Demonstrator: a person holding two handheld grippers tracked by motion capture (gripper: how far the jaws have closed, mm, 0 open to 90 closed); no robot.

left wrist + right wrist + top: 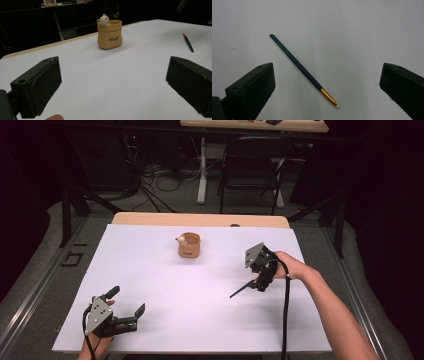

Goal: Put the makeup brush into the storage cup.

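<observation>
A tan sack-shaped pot [189, 246] with a small bear figure [103, 19] on its rim stands upright at the back middle of the white table [150, 270]; the left gripper view shows the pot [109, 35] ahead. A dark blue brush [299, 66] with a gold ferrule and pale tip lies flat on the table. In the high view the brush [242, 289] lies just left of my right gripper [262, 281], which hovers over it, open, the brush between its jaws and untouched [327, 71]. My left gripper [126, 301] rests open and empty near the front left [113, 67].
The brush [188, 42] also lies far right in the left gripper view. A strip of wooden tabletop [200, 219] runs along the table's far edge. Beyond it stand a dark chair [255, 160] and a desk leg [202, 170], with cables on the floor.
</observation>
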